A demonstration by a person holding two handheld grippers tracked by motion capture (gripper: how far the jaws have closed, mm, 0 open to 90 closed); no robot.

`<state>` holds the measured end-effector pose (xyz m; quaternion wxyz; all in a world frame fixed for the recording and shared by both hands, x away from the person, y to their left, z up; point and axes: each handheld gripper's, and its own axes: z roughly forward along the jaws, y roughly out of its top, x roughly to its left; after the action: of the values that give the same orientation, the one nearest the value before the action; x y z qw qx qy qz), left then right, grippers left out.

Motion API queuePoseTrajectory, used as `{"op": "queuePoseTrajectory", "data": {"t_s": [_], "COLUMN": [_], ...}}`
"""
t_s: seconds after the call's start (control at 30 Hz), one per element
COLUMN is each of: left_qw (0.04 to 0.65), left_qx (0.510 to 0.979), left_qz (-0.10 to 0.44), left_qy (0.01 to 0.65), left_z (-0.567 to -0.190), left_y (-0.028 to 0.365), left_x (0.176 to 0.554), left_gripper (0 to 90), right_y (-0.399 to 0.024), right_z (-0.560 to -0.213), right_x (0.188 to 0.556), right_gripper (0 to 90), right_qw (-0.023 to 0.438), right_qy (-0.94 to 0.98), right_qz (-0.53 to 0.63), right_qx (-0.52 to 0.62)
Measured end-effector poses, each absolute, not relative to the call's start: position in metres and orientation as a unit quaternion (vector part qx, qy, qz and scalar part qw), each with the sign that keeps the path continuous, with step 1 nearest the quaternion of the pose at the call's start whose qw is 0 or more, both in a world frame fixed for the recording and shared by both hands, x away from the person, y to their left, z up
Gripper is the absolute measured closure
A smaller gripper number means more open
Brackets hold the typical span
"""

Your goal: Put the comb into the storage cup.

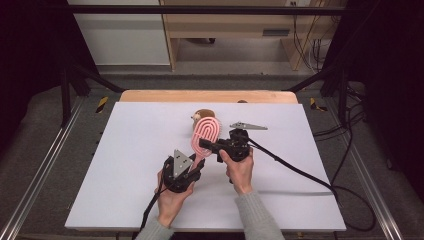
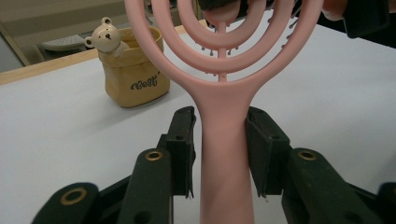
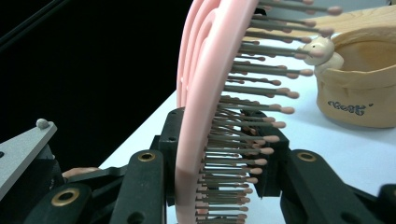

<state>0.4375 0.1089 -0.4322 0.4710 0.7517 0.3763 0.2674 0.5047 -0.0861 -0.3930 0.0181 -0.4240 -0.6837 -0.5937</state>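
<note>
From the high view, a person's two hands met over the white table (image 1: 125, 165), passing a pink hairbrush (image 1: 206, 134) from one tool to the other. The left gripper (image 1: 196, 165) had the handle between its jaws; the right gripper (image 1: 207, 145) reached across the oval head. A tan pouch (image 1: 202, 115) sat just beyond the brush head, near the table's far edge.

In the left gripper view, the hairbrush handle (image 2: 225, 154) stood upright between the black jaws, the left pad touching or nearly so, a thin gap showing at the right pad; the hold looked slack, as if letting go. The pouch (image 2: 133, 74), a small bear figure (image 2: 106, 35) peeking from it, stood behind at left.

In the right gripper view, the jaws were clamped across the brush head (image 3: 205, 93), one pad on the pink back, the other against the bristle tips. The handover appeared nearly done; the next move likely called for the left jaws to spread clear, then the right to carry the brush towards the pouch (image 3: 359, 98).
</note>
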Motion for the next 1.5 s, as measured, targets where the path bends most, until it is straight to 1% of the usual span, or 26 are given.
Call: {"op": "queuePoseTrajectory", "data": {"t_s": [0.23, 0.33, 0.53, 0.6, 0.73, 0.9, 0.93, 1.0, 1.07, 1.2, 1.37, 1.5], "left_qw": [0.470, 0.473, 0.487, 0.489, 0.497, 0.503, 0.507, 0.506, 0.509, 0.511, 0.518, 0.513], "left_qx": [0.755, 0.754, 0.755, 0.758, 0.762, 0.771, 0.769, 0.769, 0.769, 0.773, 0.778, 0.782], "left_qz": [0.257, 0.253, 0.227, 0.220, 0.204, 0.181, 0.175, 0.179, 0.180, 0.172, 0.157, 0.158], "left_qy": [0.378, 0.378, 0.376, 0.370, 0.361, 0.346, 0.347, 0.346, 0.342, 0.334, 0.320, 0.317], "left_z": [-0.433, -0.432, -0.430, -0.428, -0.424, -0.415, -0.414, -0.410, -0.405, -0.396, -0.387, -0.384], "left_y": [0.110, 0.111, 0.116, 0.117, 0.121, 0.126, 0.127, 0.128, 0.130, 0.135, 0.144, 0.153], "left_x": [0.440, 0.441, 0.443, 0.444, 0.447, 0.451, 0.452, 0.453, 0.454, 0.457, 0.460, 0.460], "left_gripper": [58.5, 53.4, 43.9, 39.6, 28.2, 17.2, 13.6, 7.5, 4.4, 1.3, 1.4, 1.0], "right_y": [-0.087, -0.087, -0.089, -0.090, -0.092, -0.094, -0.095, -0.096, -0.097, -0.098, -0.101, -0.103], "right_z": [-0.392, -0.391, -0.389, -0.389, -0.387, -0.384, -0.383, -0.382, -0.381, -0.380, -0.376, -0.374], "right_x": [0.504, 0.504, 0.505, 0.505, 0.506, 0.507, 0.507, 0.506, 0.507, 0.507, 0.508, 0.508], "right_gripper": [63.4, 63.4, 63.4, 63.4, 63.4, 63.3, 63.3, 63.3, 63.3, 63.3, 63.2, 63.2], "right_qw": [0.009, 0.008, -0.006, -0.008, -0.016, -0.028, -0.030, -0.039, -0.042, -0.048, -0.052, -0.058], "right_qy": [-0.682, -0.681, -0.683, -0.683, -0.683, -0.683, -0.683, -0.683, -0.684, -0.686, -0.684, -0.683], "right_qz": [-0.595, -0.595, -0.591, -0.590, -0.589, -0.590, -0.589, -0.589, -0.588, -0.586, -0.589, -0.590], "right_qx": [-0.425, -0.427, -0.429, -0.430, -0.432, -0.430, -0.430, -0.430, -0.429, -0.429, -0.427, -0.426]}}
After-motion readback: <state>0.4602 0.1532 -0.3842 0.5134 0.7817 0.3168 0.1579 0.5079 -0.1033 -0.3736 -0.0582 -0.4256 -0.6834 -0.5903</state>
